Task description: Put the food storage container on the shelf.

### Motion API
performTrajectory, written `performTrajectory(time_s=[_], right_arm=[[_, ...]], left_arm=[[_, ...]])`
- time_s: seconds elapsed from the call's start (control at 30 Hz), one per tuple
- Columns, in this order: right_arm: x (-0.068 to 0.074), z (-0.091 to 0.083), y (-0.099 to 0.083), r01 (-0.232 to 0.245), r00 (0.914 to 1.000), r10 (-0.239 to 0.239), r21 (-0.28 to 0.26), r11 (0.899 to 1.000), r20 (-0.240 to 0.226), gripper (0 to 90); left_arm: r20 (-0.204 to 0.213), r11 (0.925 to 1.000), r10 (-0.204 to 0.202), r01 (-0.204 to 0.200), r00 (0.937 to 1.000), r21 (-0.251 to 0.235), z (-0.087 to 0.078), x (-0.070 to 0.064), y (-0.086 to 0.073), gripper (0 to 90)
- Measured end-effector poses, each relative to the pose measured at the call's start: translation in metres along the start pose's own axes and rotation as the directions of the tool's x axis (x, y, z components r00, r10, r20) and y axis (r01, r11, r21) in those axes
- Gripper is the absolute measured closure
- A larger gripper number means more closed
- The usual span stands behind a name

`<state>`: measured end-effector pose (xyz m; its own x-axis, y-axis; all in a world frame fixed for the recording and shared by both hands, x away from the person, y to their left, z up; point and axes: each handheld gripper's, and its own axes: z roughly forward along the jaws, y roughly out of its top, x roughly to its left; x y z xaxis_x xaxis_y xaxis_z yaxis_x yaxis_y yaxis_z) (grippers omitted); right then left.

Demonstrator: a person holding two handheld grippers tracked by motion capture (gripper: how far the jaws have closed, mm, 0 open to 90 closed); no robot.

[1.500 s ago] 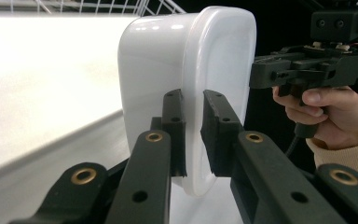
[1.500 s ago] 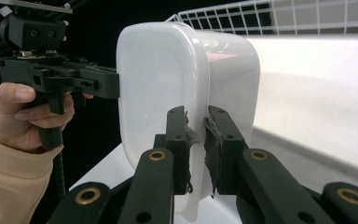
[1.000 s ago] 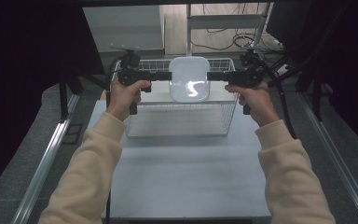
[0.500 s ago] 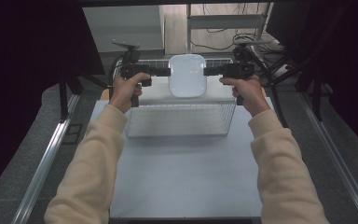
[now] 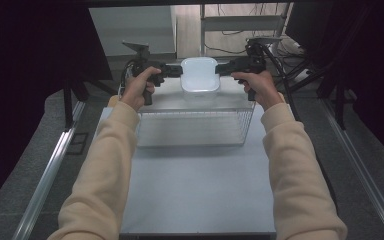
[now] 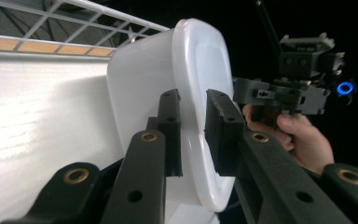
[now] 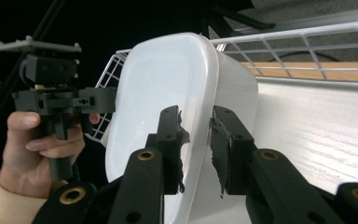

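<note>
**Two-gripper carry: tub held above the basket**

You've got the white translucent plastic tub with its lid (image 5: 199, 74) pinched from both ends — left gripper (image 5: 176, 71) clamped on its left rim, right gripper (image 5: 222, 69) clamped on the opposite rim, jaws of each closed across the lid edge. In the left gripper view the rim (image 6: 196, 135) sits straight ahead between your jaws; same in the right gripper view (image 7: 196, 140). The tub hangs level between the grippers, above the far part of the white wire basket (image 5: 195, 127) on the pale grey table (image 5: 195, 195). Long axis looks to run away from you, crosswise to the line between grippers — both hands equally near, so my guess: move them together or it tilts.
</note>
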<state>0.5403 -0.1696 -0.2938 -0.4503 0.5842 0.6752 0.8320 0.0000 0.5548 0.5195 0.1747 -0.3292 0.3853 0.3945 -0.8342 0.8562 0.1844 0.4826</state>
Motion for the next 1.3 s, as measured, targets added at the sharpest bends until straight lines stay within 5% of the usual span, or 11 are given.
performTrajectory(time_s=[0.3,0.4,0.5,0.6,0.67,0.73,0.87,1.03,1.13,1.2,1.3], right_arm=[[0.003,0.007,0.001,-0.012,0.9959,0.012,-0.003,1.0,0.089,70.3],[0.003,0.007,0.001,-0.011,0.996,0.012,-0.007,1.0,0.089,67.1],[0.006,0.007,-0.001,0.001,0.9965,0.001,-0.022,1.0,0.084,50.2],[0.017,-0.003,-0.006,0.067,0.9942,-0.059,-0.088,0.994,0.09,41.6],[0.027,-0.017,-0.013,0.139,0.9862,-0.125,-0.126,0.982,0.108,37.0],[0.028,-0.021,-0.015,0.159,0.9828,-0.145,-0.128,0.979,0.114,36.1],[0.032,-0.039,-0.033,0.268,0.9584,-0.251,-0.13,0.955,0.137,33.3],[0.03,-0.057,-0.06,0.352,0.9299,-0.333,-0.118,0.928,0.156,30.6],[0.029,-0.068,-0.081,0.389,0.9169,-0.371,-0.118,0.914,0.147,29.0],[0.027,-0.074,-0.096,0.417,0.9048,-0.399,-0.118,0.901,0.148,28.1],[0.021,-0.084,-0.126,0.453,0.8885,-0.437,-0.118,0.884,0.142,26.8]], left_arm=[[0.005,0.999,-0.038,0.038,0.9993,-0.025,0.005,0.012,0.0,74.8],[-0.009,0.9994,-0.012,0.011,0.9999,-0.033,0.006,0.008,-0.002,71.1],[-0.036,0.9969,0.029,-0.032,0.9989,-0.072,0.003,-0.002,-0.003,57.8],[-0.087,0.9908,0.094,-0.102,0.9918,-0.089,-0.004,-0.016,-0.008,44.9],[-0.136,0.9804,0.167,-0.179,0.9765,-0.082,-0.011,-0.027,-0.014,39.3],[-0.175,0.9681,0.219,-0.236,0.9599,-0.083,-0.017,-0.037,-0.022,38.5],[-0.236,0.9427,0.295,-0.323,0.9256,-0.085,-0.028,-0.051,-0.042,34.1],[-0.281,0.9161,0.368,-0.397,0.8862,-0.053,-0.039,-0.053,-0.074,31.7],[-0.293,0.9067,0.392,-0.42,0.8724,-0.039,-0.044,-0.052,-0.096,30.7],[-0.311,0.8897,0.428,-0.456,0.8488,-0.021,-0.048,-0.052,-0.117,29.9],[-0.31,0.8727,0.463,-0.488,0.8306,-0.005,-0.054,-0.047,-0.146,28.6]])
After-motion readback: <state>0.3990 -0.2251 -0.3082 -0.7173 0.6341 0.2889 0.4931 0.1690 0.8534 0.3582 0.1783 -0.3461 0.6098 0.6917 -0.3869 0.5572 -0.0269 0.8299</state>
